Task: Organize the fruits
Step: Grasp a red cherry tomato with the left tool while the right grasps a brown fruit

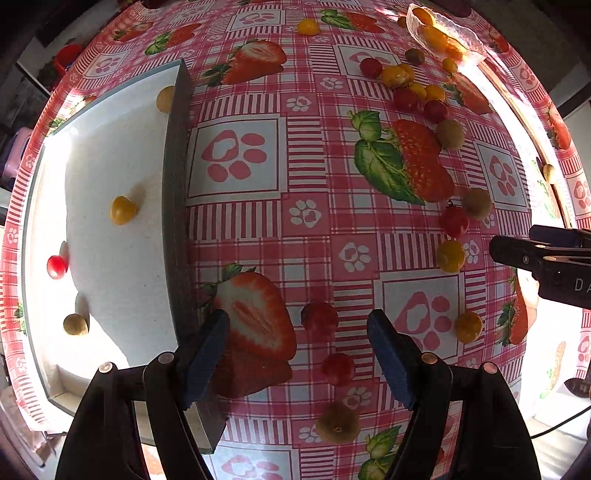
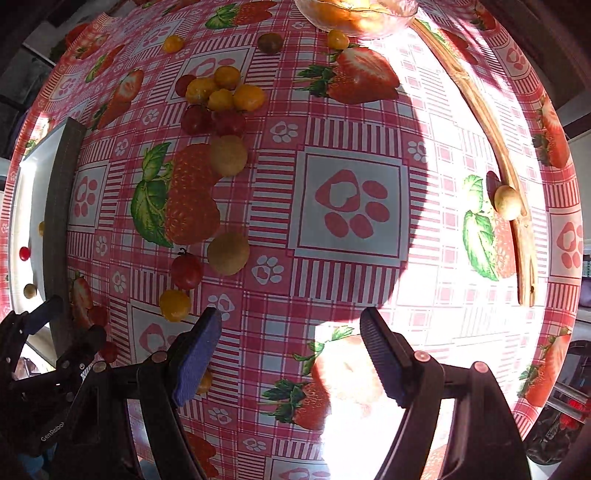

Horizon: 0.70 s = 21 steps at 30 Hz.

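My left gripper (image 1: 298, 325) hangs open over the strawberry-print tablecloth, beside the white tray (image 1: 110, 155). A red cherry tomato (image 1: 319, 317) lies on the cloth below the gap, untouched, with another red tomato (image 1: 338, 369) and a brown longan (image 1: 338, 424) nearer the camera. The tray holds a yellow tomato (image 1: 123, 209), a red tomato (image 1: 56, 266) and a longan (image 1: 75, 324). My right gripper (image 2: 291, 321) is open above bare cloth with nothing between its fingers. To its left lie a yellow tomato (image 2: 174, 305), a red tomato (image 2: 186, 271) and a longan (image 2: 228, 253).
A glass bowl (image 2: 399, 14) with yellow fruit stands at the far edge. A cluster of yellow and red tomatoes (image 2: 221, 92) lies in front of it. Wooden tongs (image 2: 513, 177) lie at the right, a longan (image 2: 506, 202) against them. The tray's grey rim (image 2: 59, 206) stands raised.
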Each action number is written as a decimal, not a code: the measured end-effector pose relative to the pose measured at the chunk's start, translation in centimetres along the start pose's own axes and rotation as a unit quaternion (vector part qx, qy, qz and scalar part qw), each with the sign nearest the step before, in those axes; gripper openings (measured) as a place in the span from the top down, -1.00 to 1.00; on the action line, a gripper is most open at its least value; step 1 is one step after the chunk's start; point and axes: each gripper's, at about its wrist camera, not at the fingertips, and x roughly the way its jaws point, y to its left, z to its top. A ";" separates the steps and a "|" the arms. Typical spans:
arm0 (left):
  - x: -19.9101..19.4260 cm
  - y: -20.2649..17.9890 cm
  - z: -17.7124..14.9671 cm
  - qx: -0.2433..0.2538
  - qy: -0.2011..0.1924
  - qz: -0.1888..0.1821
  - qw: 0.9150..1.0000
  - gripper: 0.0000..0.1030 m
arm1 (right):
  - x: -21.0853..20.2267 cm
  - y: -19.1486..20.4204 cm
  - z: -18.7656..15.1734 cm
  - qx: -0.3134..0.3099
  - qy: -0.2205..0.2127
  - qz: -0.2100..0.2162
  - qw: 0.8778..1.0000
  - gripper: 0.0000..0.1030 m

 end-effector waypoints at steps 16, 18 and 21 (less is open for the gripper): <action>0.4 -0.7 -0.3 -0.016 0.010 0.001 1.000 0.01 | 0.7 4.2 3.1 -0.079 -0.033 0.003 0.996 0.28; 0.2 -0.8 -0.3 -0.017 0.006 0.001 1.000 0.39 | 0.7 4.5 3.1 -0.082 -0.033 0.004 0.996 0.45; -0.2 -0.8 -0.2 -0.022 0.003 -0.014 1.000 0.58 | 0.8 5.1 3.2 -0.075 -0.035 0.003 0.997 0.45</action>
